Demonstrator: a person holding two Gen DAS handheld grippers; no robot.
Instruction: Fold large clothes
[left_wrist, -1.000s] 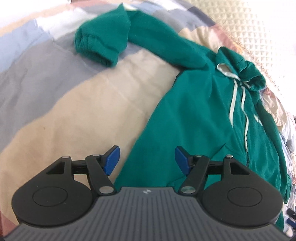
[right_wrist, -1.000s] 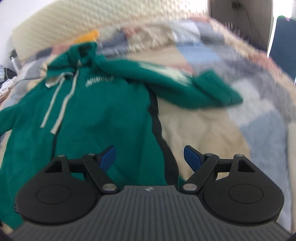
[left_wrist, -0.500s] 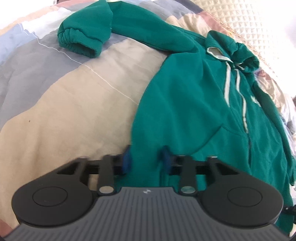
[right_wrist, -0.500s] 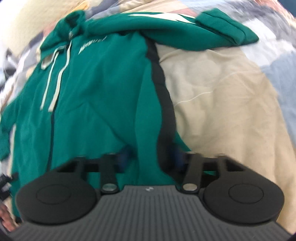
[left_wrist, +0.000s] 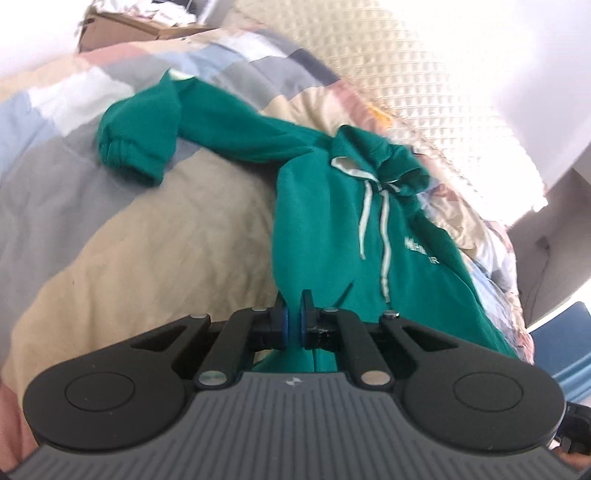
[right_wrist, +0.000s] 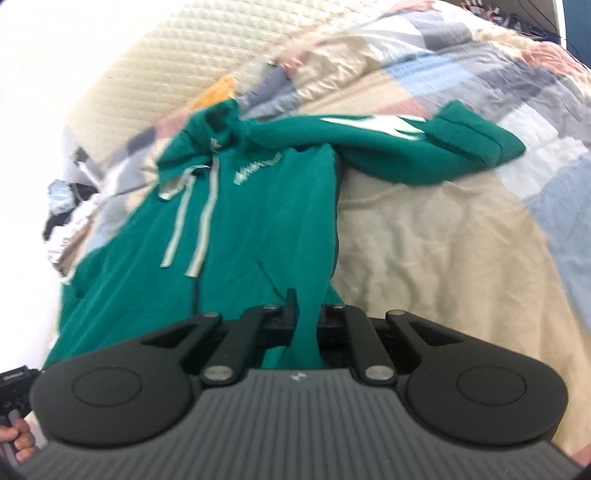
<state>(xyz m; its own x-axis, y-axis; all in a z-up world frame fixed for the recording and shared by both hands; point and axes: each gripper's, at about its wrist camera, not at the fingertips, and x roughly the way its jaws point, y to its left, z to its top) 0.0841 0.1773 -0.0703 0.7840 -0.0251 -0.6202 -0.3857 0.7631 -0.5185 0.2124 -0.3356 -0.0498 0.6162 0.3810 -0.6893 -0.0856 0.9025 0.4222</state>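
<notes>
A green hoodie (left_wrist: 332, 229) with white drawstrings lies front up on a patchwork quilt. Its hood points towards the headboard. My left gripper (left_wrist: 293, 317) is shut on the hem at the hoodie's left bottom corner, and the cloth rises taut from the bed. One sleeve (left_wrist: 147, 133) lies bent out to the left on the quilt. In the right wrist view the same hoodie (right_wrist: 240, 229) hangs up from its other bottom corner, where my right gripper (right_wrist: 306, 314) is shut on the hem. The other sleeve (right_wrist: 443, 147) stretches out to the right.
The quilt (left_wrist: 147, 251) covers the bed in beige, grey, blue and pink patches. A cream quilted headboard (left_wrist: 424, 92) stands behind the hood. Small clutter (right_wrist: 66, 206) lies at the bed's far left edge. A hand (right_wrist: 18, 443) shows at the bottom left corner.
Both grippers went from open above the hem to shut on its two bottom corners. Both then rose and tilted up, lifting the hoodie's lower edge off the quilt.
</notes>
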